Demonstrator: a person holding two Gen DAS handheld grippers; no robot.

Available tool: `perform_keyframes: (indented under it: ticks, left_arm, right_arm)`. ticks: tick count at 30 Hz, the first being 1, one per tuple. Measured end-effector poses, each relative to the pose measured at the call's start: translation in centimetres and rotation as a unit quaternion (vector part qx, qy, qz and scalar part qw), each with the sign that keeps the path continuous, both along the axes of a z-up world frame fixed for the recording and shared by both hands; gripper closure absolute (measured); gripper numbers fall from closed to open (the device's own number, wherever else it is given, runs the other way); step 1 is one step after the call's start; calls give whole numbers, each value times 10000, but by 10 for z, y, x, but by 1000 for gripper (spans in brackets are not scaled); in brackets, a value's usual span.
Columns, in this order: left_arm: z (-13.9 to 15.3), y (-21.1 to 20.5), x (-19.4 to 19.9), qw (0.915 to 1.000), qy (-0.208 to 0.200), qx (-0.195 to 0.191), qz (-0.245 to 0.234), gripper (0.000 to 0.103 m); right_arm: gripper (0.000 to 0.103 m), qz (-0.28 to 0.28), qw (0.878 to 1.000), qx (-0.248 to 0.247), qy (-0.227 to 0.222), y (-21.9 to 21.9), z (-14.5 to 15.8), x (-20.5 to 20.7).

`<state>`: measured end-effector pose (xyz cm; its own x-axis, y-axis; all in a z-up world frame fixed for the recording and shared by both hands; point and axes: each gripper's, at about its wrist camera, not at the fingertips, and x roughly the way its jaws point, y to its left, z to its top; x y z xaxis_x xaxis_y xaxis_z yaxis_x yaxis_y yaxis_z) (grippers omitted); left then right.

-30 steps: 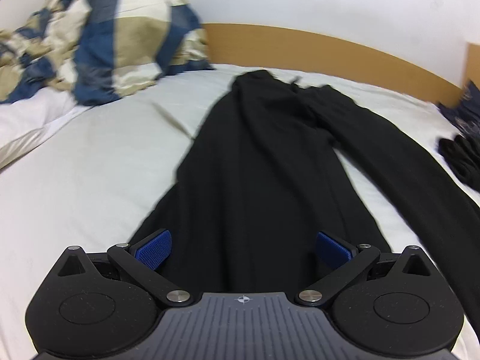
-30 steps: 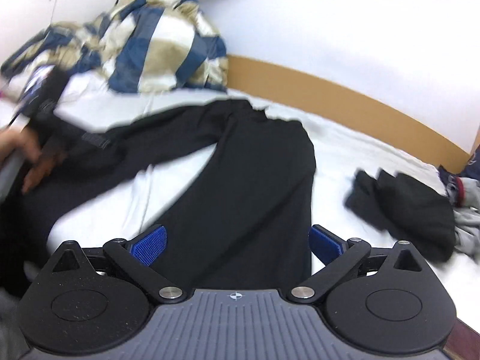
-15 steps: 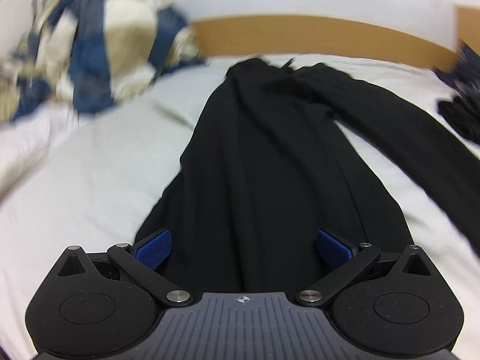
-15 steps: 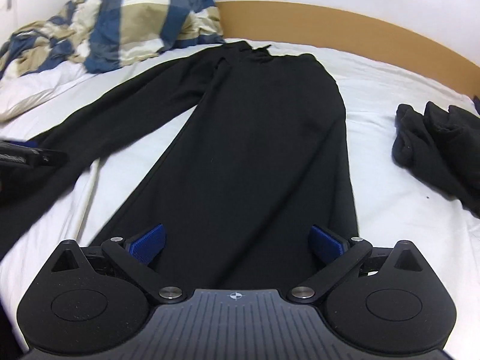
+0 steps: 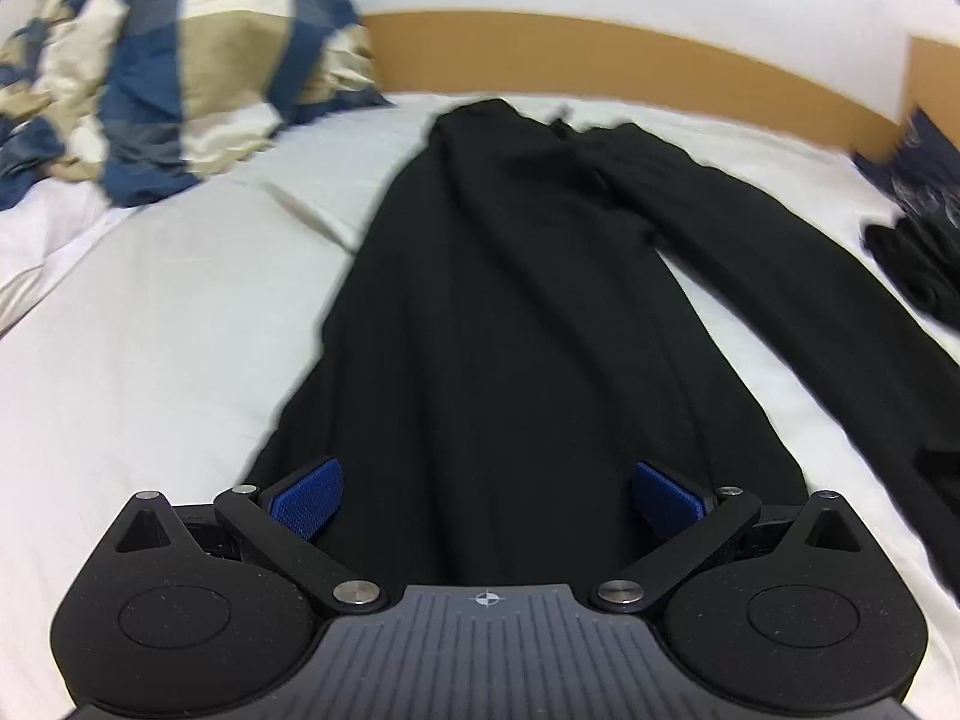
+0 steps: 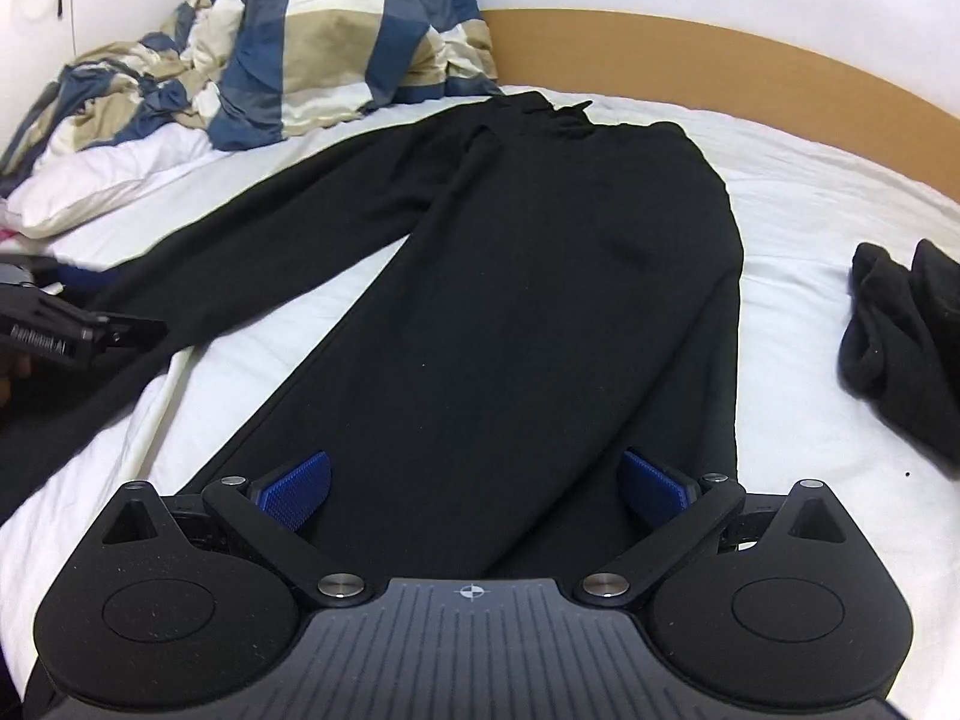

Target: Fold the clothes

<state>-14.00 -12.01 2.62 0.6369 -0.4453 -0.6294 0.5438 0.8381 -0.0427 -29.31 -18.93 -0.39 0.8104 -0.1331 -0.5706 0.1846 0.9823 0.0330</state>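
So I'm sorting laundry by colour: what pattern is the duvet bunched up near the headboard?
The duvet has blue, beige and cream checks, clearest in the right wrist view.

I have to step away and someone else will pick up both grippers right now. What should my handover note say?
Left gripper: open, holding nothing, over the hem of one trouser leg.
Right gripper: open, holding nothing, over the hem of the other leg.
Black trousers: spread flat on the white bed sheet, legs splayed in a V, waistband toward the headboard.
Another dark garment lies crumpled to the right; the checked duvet is bunched at the far left.
Done: trousers laid out. Left: every fold, probably starting by bringing one leg over the other.
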Motion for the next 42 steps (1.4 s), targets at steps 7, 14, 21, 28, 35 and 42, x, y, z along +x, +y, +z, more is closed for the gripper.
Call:
perform_keyframes:
  ticks: [7, 14, 21, 28, 35, 42]
  left_arm:
    - [-2, -12, -1, 9998, -61, 106, 153, 0]
    - [-2, -11, 3, 9998, -69, 123, 165, 0]
    - [-2, -11, 7, 9998, -55, 117, 156, 0]
    - [-2, -9, 4, 9999, -50, 85, 140, 1]
    - [-2, -8, 2, 9999, -38, 122, 48, 1]
    - [-1, 0, -13, 9997, -63, 223, 79, 0]
  right_arm:
    - [0, -1, 9999, -113, 39, 4, 1, 6]
    - [0, -1, 9999, -104, 29, 7, -3, 7]
    - [0, -11, 9999, -99, 21, 10, -4, 7]
    - [0, -28, 10000, -80, 1, 10, -6, 7]
    - [0, -42, 10000, -84, -2, 9, -7, 10]
    - [0, -67, 9999, -77, -6, 6, -8, 13]
